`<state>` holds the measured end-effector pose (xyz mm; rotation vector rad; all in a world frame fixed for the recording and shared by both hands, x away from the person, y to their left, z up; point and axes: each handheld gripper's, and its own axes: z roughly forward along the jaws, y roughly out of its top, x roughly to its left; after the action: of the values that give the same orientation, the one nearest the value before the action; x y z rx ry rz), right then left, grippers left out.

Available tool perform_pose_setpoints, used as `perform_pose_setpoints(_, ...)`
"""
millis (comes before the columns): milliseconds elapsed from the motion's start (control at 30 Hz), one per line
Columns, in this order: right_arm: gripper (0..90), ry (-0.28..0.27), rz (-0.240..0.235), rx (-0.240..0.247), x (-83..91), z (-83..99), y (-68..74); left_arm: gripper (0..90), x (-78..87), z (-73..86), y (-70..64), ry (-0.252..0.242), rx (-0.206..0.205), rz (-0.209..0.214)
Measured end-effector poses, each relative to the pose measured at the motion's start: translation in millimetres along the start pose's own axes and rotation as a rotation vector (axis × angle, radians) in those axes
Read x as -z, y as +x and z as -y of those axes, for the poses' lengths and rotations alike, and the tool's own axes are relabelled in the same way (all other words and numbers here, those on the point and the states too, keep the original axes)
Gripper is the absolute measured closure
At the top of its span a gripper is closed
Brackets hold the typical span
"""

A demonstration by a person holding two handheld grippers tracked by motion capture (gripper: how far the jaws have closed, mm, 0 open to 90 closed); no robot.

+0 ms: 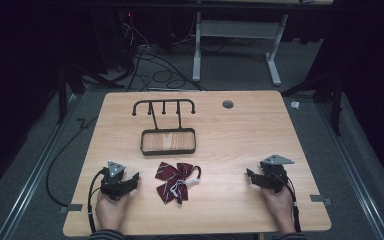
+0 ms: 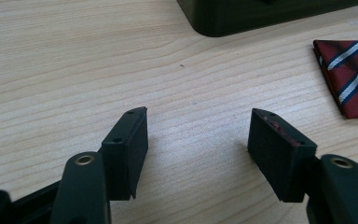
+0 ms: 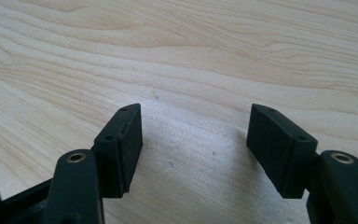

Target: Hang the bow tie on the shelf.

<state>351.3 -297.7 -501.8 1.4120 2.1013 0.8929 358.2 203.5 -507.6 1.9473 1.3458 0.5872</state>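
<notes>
Woodgrain tabletop [image 1: 240,145] in a dark room with cables on grey carpet holds a striped maroon bow tie [image 1: 176,181] between the empty, spread-jawed left gripper [image 1: 132,181] and right gripper [image 1: 251,176].

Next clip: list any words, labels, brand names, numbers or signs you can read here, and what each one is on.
None: no readable text in any view.
The maroon bow tie carries only white and blue stripes, no lettering.
The black hook rack, the wooden table and both claws, left and right, show no markings.
</notes>
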Motion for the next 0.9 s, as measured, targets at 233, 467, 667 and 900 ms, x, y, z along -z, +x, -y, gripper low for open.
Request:
perform_pose_setpoints(233,36.0,0.001,0.003,0.002,-0.2,-0.1,0.1,38.1,0.0,0.0,-0.1,0.000,-0.001,0.001)
perform_pose_setpoints(467,35.4,0.001,0.004,0.000,-0.3,-0.1,0.0,37.4,-0.1,-0.1,-0.2,0.001,-0.002,0.004)
perform_pose_setpoints(667,34.3,0.002,0.000,0.004,-0.5,-0.2,0.0,37.1,-0.2,-0.2,-0.1,0.002,-0.002,0.006)
perform_pose_setpoints(900,34.2,0.003,-0.007,0.009,-0.4,-0.3,0.1,37.5,-0.1,-0.2,1.1,-0.001,0.003,0.012)
